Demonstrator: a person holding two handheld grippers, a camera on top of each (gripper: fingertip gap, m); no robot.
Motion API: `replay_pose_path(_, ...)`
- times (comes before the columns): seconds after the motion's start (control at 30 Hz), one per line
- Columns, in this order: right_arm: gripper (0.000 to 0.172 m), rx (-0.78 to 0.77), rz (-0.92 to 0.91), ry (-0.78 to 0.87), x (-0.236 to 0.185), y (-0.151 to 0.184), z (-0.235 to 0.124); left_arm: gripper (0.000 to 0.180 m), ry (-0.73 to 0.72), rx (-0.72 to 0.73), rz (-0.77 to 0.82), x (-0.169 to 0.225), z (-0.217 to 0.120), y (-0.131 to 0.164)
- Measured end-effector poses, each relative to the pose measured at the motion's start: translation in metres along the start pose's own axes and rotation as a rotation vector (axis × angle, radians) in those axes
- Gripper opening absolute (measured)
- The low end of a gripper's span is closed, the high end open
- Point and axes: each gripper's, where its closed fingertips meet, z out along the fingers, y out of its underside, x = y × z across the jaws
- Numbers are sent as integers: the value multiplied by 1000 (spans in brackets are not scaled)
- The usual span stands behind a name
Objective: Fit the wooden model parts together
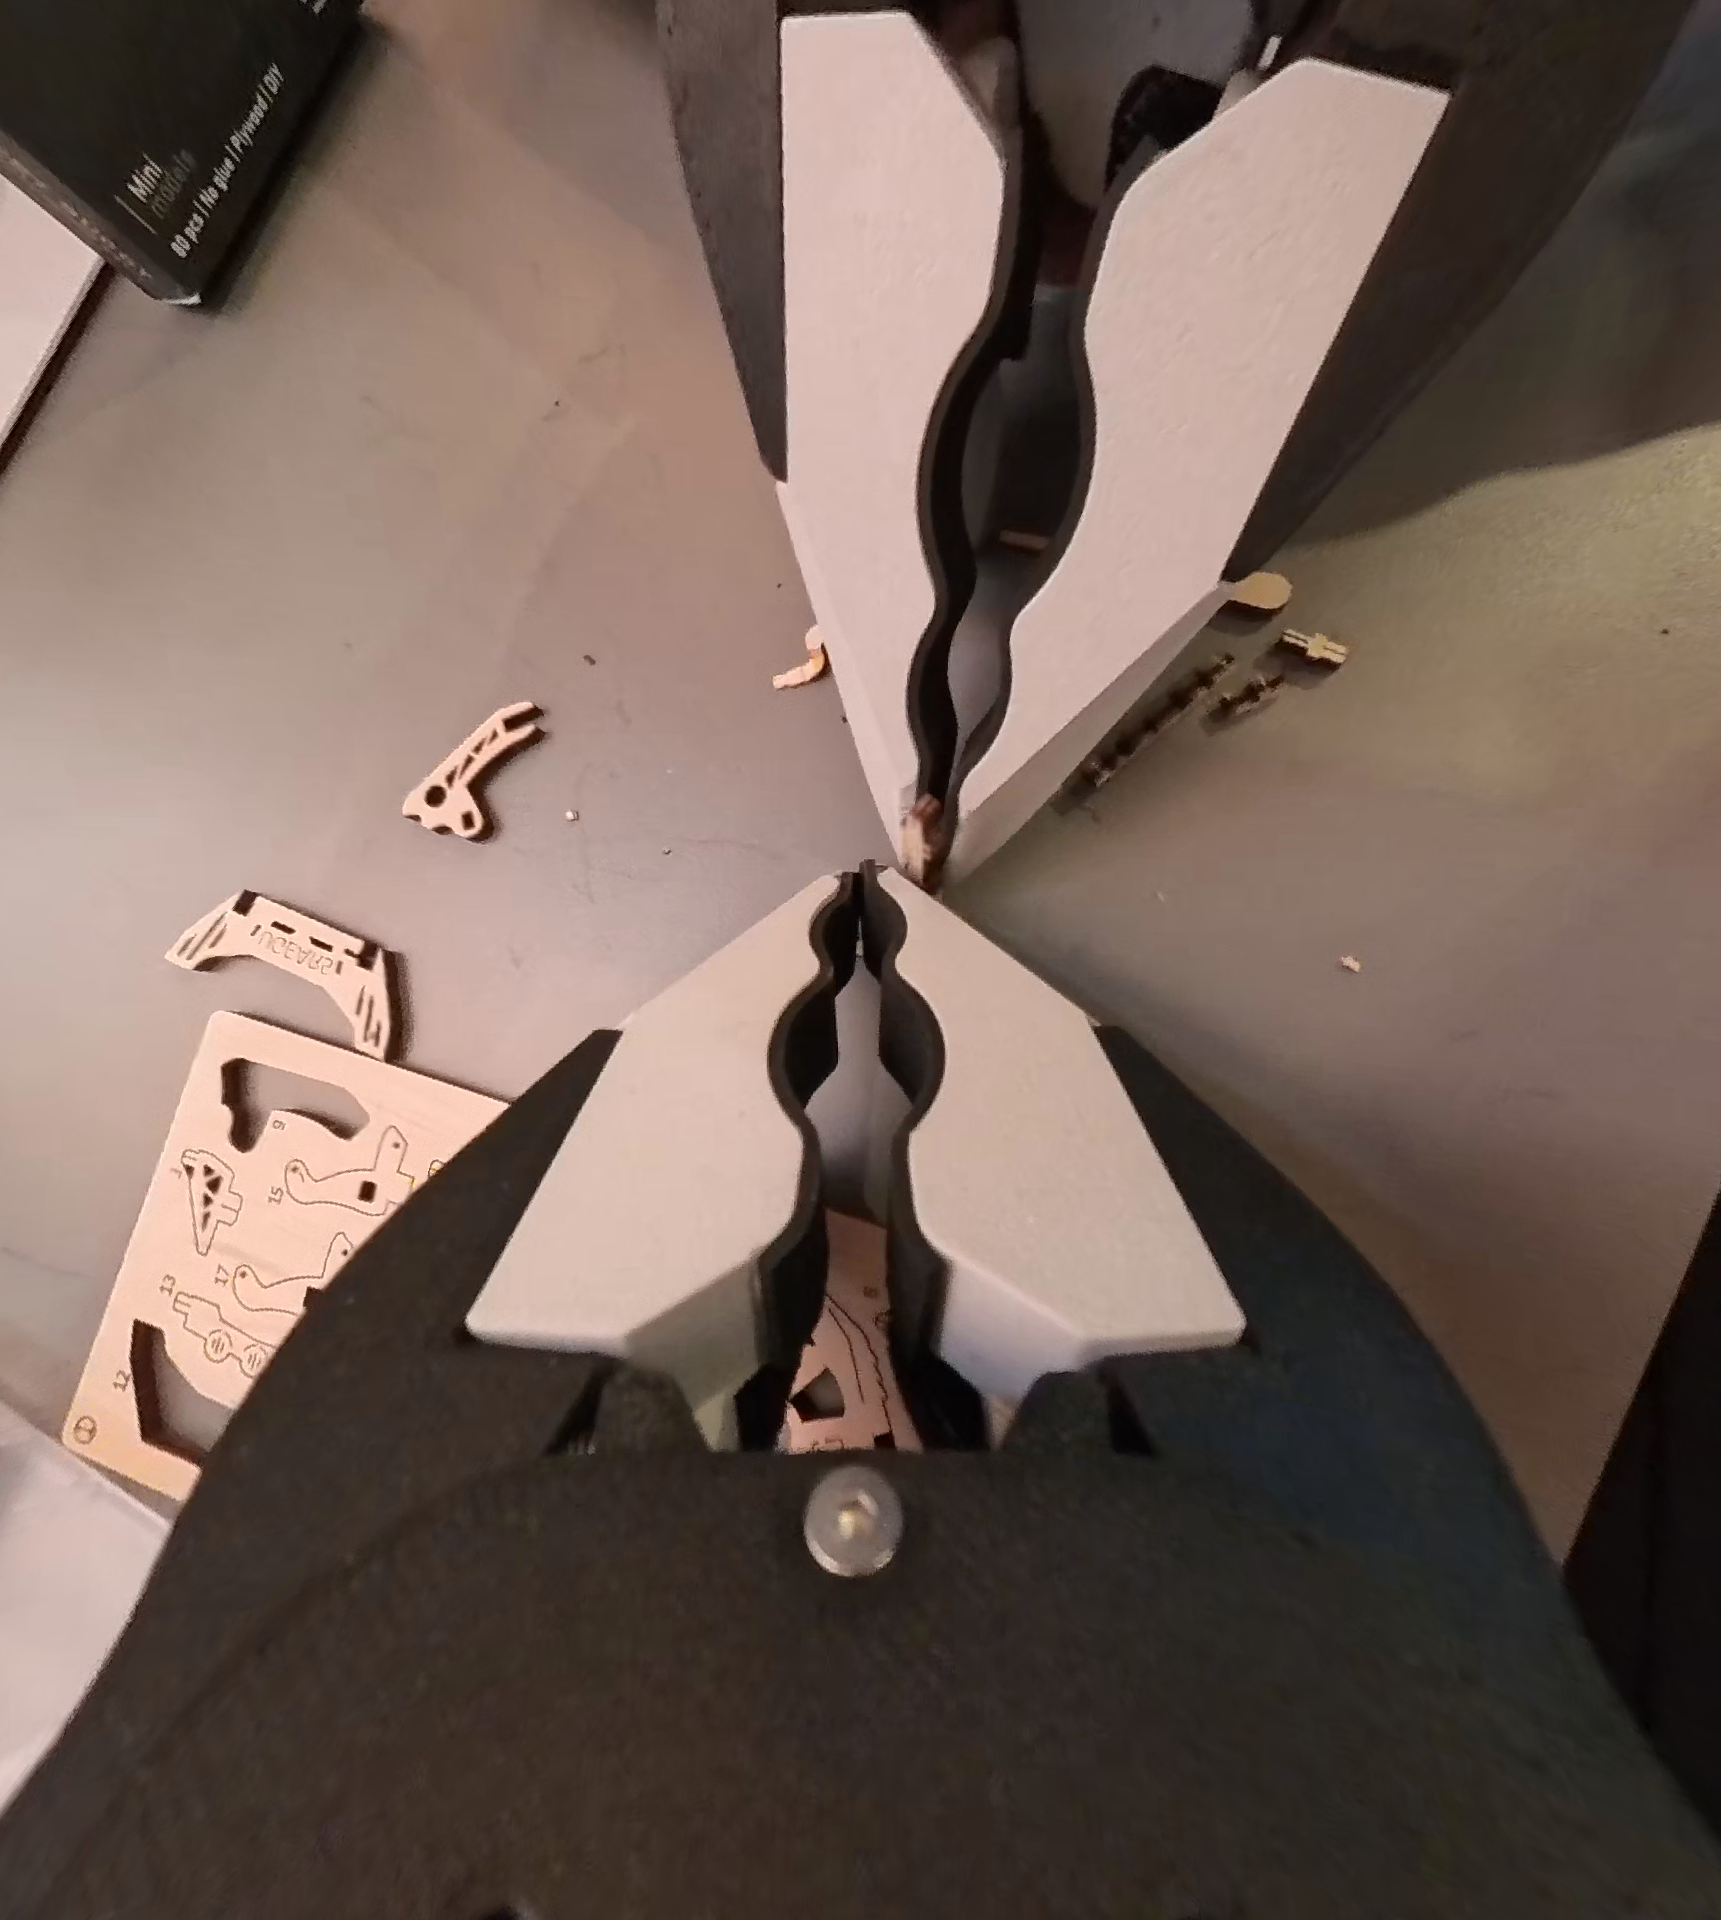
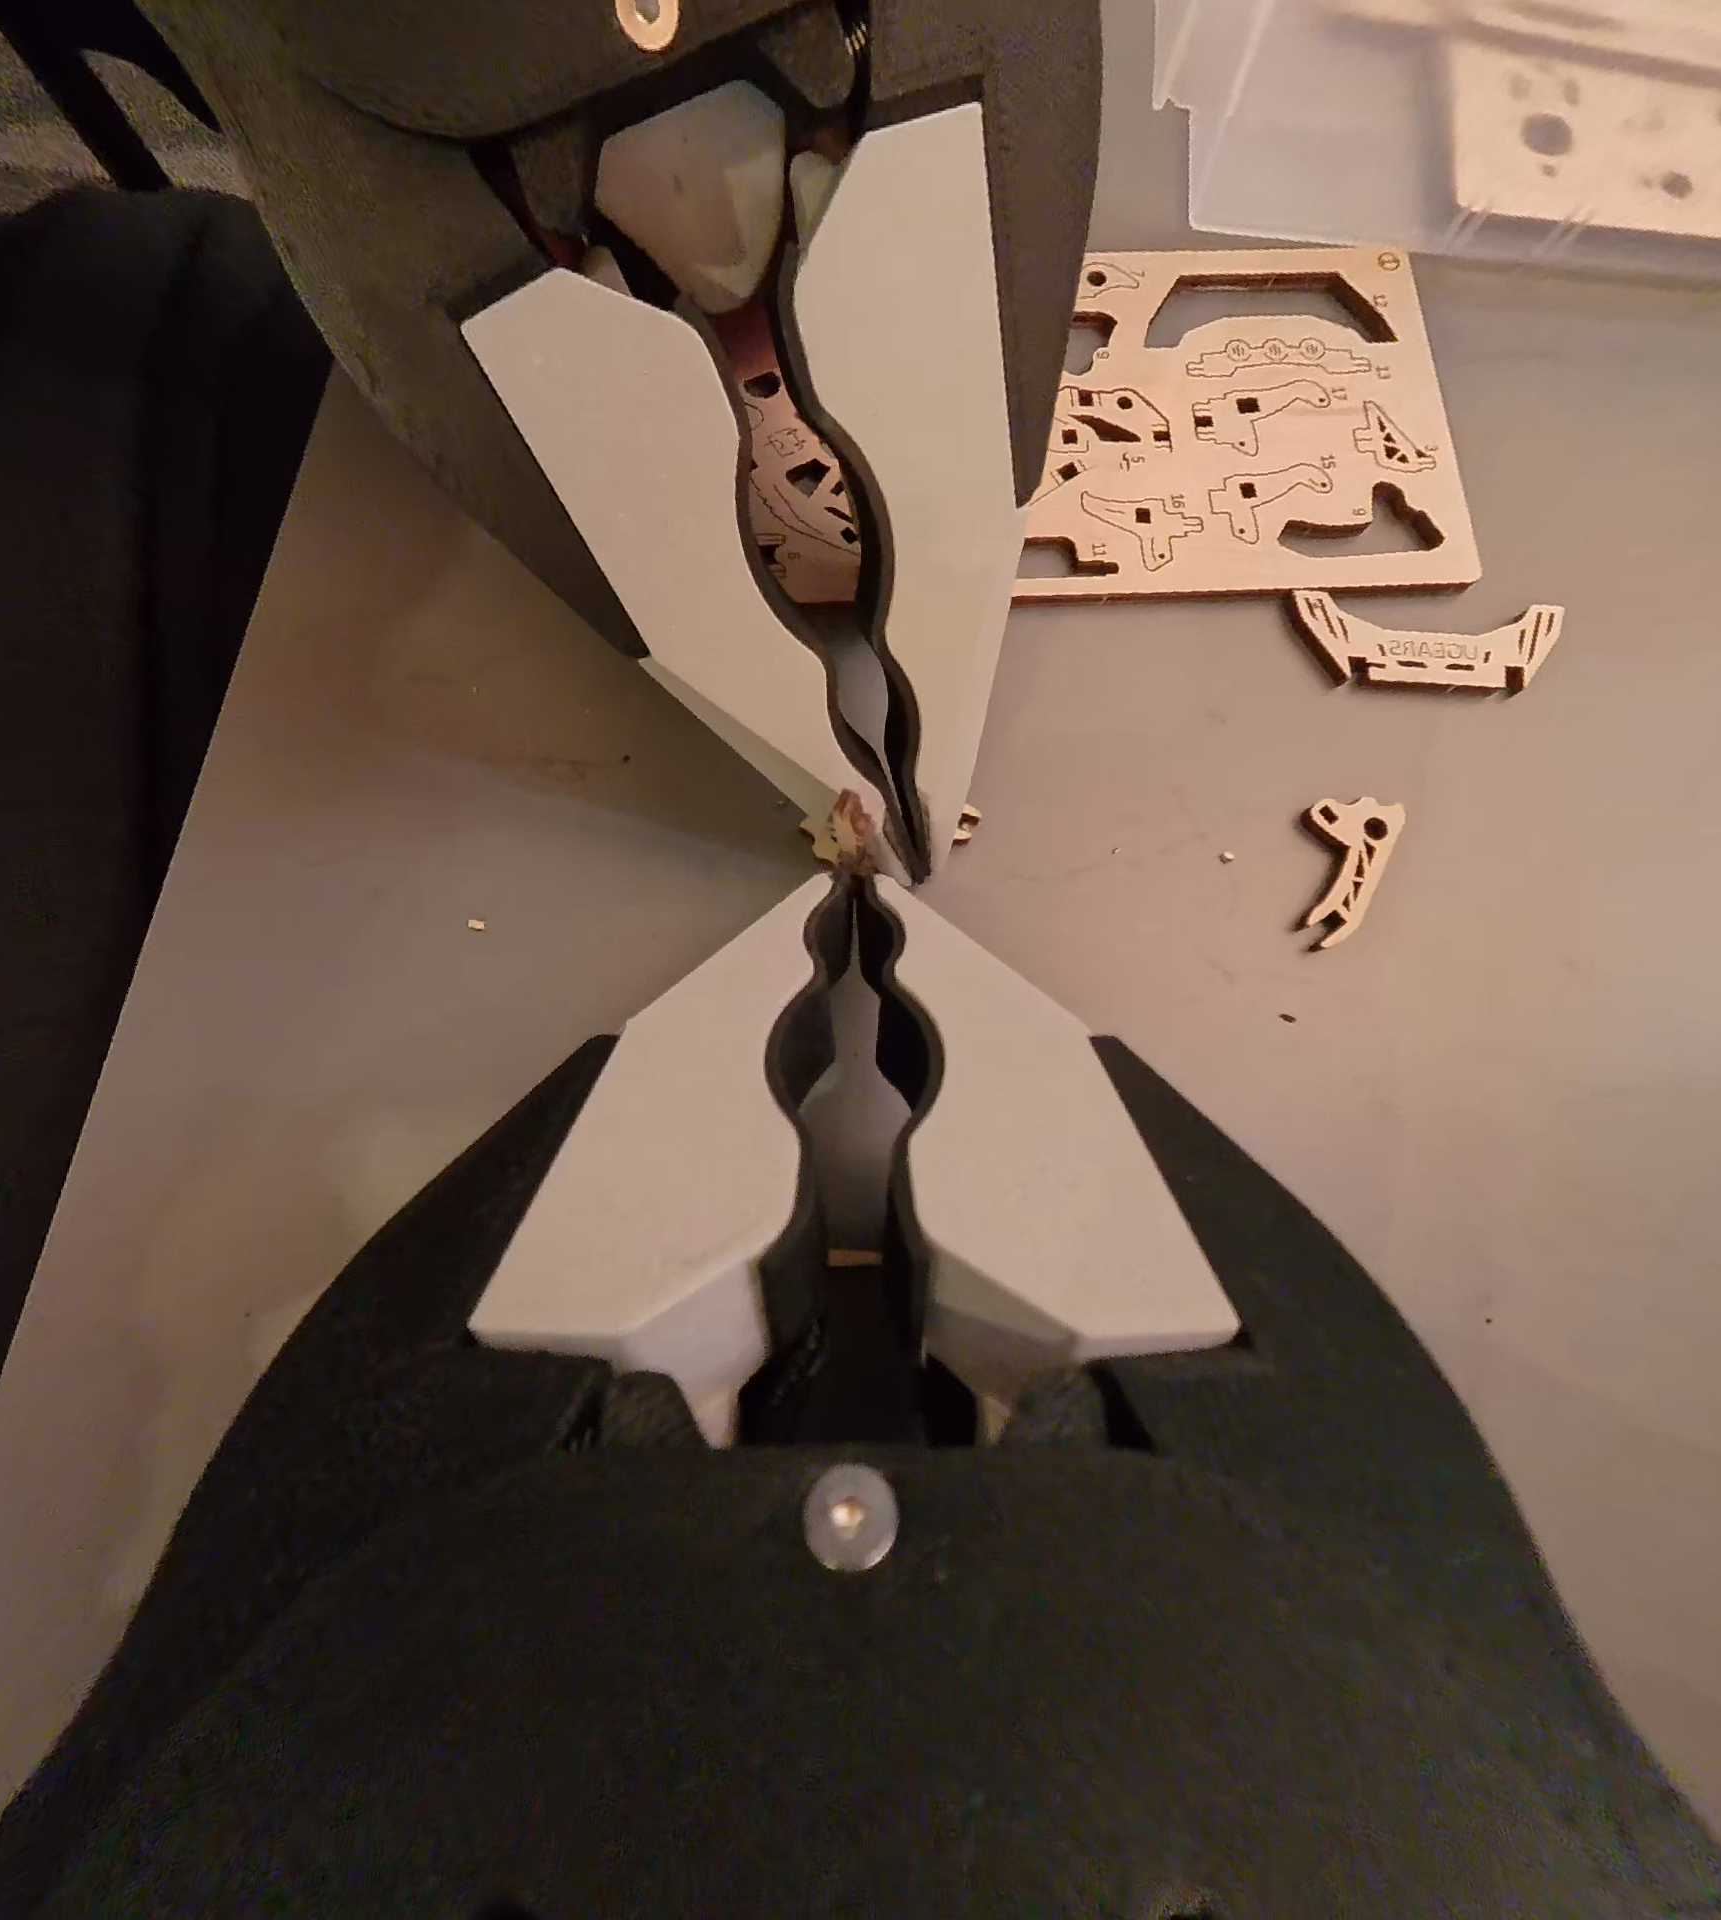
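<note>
My right gripper (image 2: 851, 885) is shut on a small brown wooden part (image 2: 843, 834) that sticks out past its fingertips. The left wrist view shows the same part (image 1: 929, 831) pinched at the tip of the right gripper (image 1: 931, 844), which comes in from the top. My left gripper (image 1: 861, 883) is shut, its pads pressed together with nothing showing between them. The right wrist view shows it from above, its closed tip (image 2: 913, 854) right beside the held part. The two gripper tips nearly touch, just above the grey table (image 1: 368, 520).
A plywood sheet of cut-out parts (image 1: 243, 1247) (image 2: 1251, 436) lies on the table. Loose wooden parts lie near it: a curved one (image 1: 290, 951) (image 2: 1427, 644) and a small hooked one (image 1: 471, 774) (image 2: 1349, 873). Small pins (image 1: 1313, 649) and a black box (image 1: 139, 125) are also there. Dark cloth (image 2: 56, 623) borders the table. My two grippers' fingertips are within a few centimetres of each other.
</note>
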Motion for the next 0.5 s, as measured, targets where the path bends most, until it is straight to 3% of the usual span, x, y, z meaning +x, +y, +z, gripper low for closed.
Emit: replay_pose_path(0.5,5,11,37,5,-1,0,-2,0,14,13,-10,0,1,-1)
